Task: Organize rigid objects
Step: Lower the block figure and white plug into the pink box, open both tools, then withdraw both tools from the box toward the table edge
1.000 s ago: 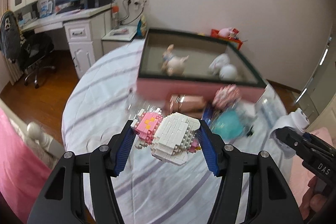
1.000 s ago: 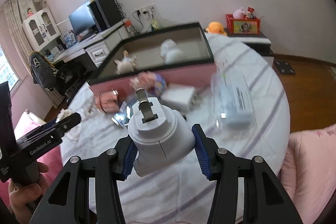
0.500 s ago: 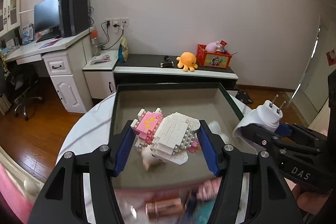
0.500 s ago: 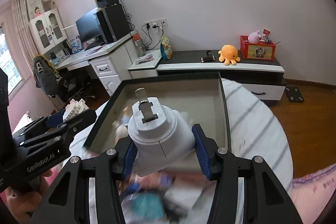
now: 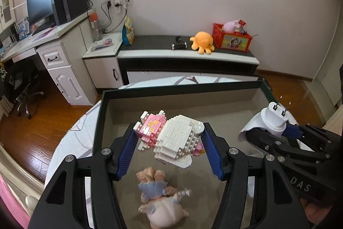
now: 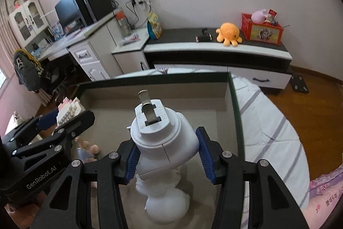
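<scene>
Both grippers now hang over the box [image 5: 214, 87], past the table clutter. Left gripper [image 5: 169, 150] clamps brick figure [image 5: 171, 138]: light, rigid, likely to shed pieces; hold flat sides. Right gripper [image 6: 167, 152] clamps plug adapter [image 6: 163, 138]: hard, smooth; hold its body.

A pink-and-white brick figure [image 5: 171, 138] and a white plug adapter [image 6: 164, 143], prongs up, are held above a dark-rimmed box [image 5: 171, 88], where a doll [image 5: 159, 199] lies on the grey floor.
</scene>
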Tool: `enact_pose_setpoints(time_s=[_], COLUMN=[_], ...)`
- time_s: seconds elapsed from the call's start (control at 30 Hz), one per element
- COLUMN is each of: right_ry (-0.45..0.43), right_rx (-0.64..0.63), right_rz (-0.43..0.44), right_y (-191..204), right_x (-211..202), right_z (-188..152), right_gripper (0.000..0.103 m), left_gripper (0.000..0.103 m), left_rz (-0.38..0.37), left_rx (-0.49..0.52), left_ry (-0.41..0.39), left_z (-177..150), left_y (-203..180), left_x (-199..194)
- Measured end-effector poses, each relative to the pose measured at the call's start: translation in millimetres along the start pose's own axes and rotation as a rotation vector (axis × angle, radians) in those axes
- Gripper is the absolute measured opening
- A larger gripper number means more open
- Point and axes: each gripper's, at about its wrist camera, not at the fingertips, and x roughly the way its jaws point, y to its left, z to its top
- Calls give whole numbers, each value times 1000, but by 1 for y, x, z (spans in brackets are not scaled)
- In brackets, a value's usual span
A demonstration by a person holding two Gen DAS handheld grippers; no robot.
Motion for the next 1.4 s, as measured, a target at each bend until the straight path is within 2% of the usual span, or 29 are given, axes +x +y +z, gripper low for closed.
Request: enact_pose_setpoints(time_s=[0.13, 0.2, 0.27, 0.33, 0.37, 0.47, 0.5, 0.53, 0.6, 0.77, 1.0, 1.13, 1.4], right_ry=[38, 59, 56, 50, 43, 32, 22, 3, -22, -86, -177, -228, -337], right_rx=[-9, -14, -7, 3, 12, 31, 35, 41, 63, 70, 65, 59, 11], right_rz=[-18, -30, -41, -55, -61, -24, -37, -49, -17, 2, -22, -48, -77], right_y=[3, 2, -1, -5, -7, -7, -6, -5, -6, 4, 17, 23, 33], right_x=[11, 15, 13, 9, 5, -7, -11, -17, -30, -64, -120, -150, -213], right_z=[1, 0, -1, -2, -2, -5, -5, -7, -10, -23, -56, -76, -124], right_gripper=[52, 52, 55, 68, 81, 92, 100, 103, 103, 103, 103, 103, 103], left_gripper=[63, 71, 86, 94, 102, 103, 103, 103, 103, 103, 103, 103, 103], left_rz=[-7, 27, 31, 33, 32, 25, 26, 24, 22, 42, 76, 70, 107], left_rx=[15, 29, 9, -17, -30, -57, -64, -77, -93, -84, -60, -76, -61], left_ry=[44, 59, 69, 53, 43, 4, -15, -44, -77, -151, -218, -229, -268], left_z=[5, 5, 4, 3, 1, -5, -7, -9, -15, -32, -67, -84, -124], left_y=[-3, -3, 3, 12, 16, 24, 26, 30, 33, 32, 18, 15, -1], left_x=[10, 12, 11, 5, -1, -20, -29, -42, -60, -111, -171, -194, -238])
